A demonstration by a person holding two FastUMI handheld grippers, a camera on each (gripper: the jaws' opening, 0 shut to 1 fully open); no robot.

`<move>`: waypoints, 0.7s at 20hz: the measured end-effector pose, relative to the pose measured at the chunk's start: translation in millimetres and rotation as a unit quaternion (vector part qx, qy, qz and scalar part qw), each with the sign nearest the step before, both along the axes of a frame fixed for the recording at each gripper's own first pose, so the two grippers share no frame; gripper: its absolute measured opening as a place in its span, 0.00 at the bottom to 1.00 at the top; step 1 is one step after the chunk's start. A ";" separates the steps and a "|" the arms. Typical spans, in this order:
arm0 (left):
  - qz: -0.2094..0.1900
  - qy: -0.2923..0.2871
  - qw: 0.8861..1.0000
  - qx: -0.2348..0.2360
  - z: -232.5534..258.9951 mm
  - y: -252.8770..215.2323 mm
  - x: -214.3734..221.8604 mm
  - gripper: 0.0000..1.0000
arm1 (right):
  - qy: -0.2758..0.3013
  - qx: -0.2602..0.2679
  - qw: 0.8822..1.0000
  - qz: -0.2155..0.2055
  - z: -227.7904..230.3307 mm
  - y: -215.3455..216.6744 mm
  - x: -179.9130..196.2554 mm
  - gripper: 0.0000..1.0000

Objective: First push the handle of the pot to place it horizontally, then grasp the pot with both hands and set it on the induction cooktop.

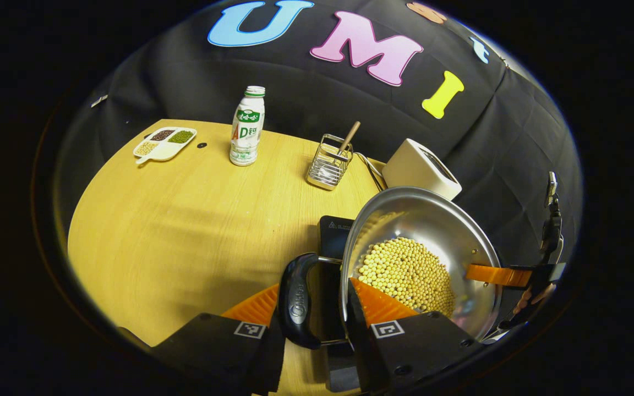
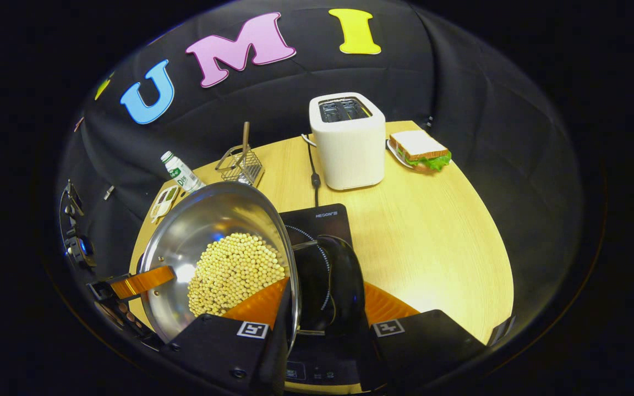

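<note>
left tongs (image 1: 312,300) clamped on black side handle (image 1: 296,300) | round steel pot (image 1: 432,231) of yellow beans (image 1: 408,275) tilted above black induction cooktop (image 2: 317,220) | right tongs (image 2: 317,308) clamped on other black handle (image 2: 333,286) | risk: uneven hands tip it, beans spill; I think handles could slip

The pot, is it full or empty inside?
Partly full. The pot holds a pile of yellow beans on its lower side, while the rest of its shiny inside shows bare.

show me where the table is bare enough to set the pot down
Widest bare patch: table between bottle, divided dish and cooktop. Another lies right of the cooktop, in front of toaster and sandwich. Crowded: the back edge around the wire rack.
</note>
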State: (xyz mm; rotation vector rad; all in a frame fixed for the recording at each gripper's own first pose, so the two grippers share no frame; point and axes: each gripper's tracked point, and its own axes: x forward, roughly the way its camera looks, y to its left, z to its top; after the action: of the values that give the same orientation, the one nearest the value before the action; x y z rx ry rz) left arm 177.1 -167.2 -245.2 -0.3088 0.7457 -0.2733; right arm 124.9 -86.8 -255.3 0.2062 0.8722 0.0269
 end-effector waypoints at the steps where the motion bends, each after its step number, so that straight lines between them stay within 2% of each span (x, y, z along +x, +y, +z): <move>1: 0.002 0.000 1.000 0.002 -3.2 -3.9 3.9 0.55 | 0.002 -0.001 1.000 -0.001 -4.0 -3.8 2.9 0.54; 10: 0.006 0.006 1.000 0.016 -22.7 -18.3 22.1 0.55 | 0.014 0.007 1.000 -0.008 -30.8 -20.0 16.8 0.54; 14: -0.005 0.001 0.999 0.033 -24.8 -21.2 25.7 0.55 | 0.020 0.012 1.000 -0.017 -41.1 -23.4 17.8 0.55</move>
State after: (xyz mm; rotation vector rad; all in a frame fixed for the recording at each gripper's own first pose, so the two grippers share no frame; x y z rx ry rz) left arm 202.8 -188.4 -270.0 -0.2429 0.7564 -0.2565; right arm 142.7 -110.2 -296.4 0.2450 0.9085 0.0026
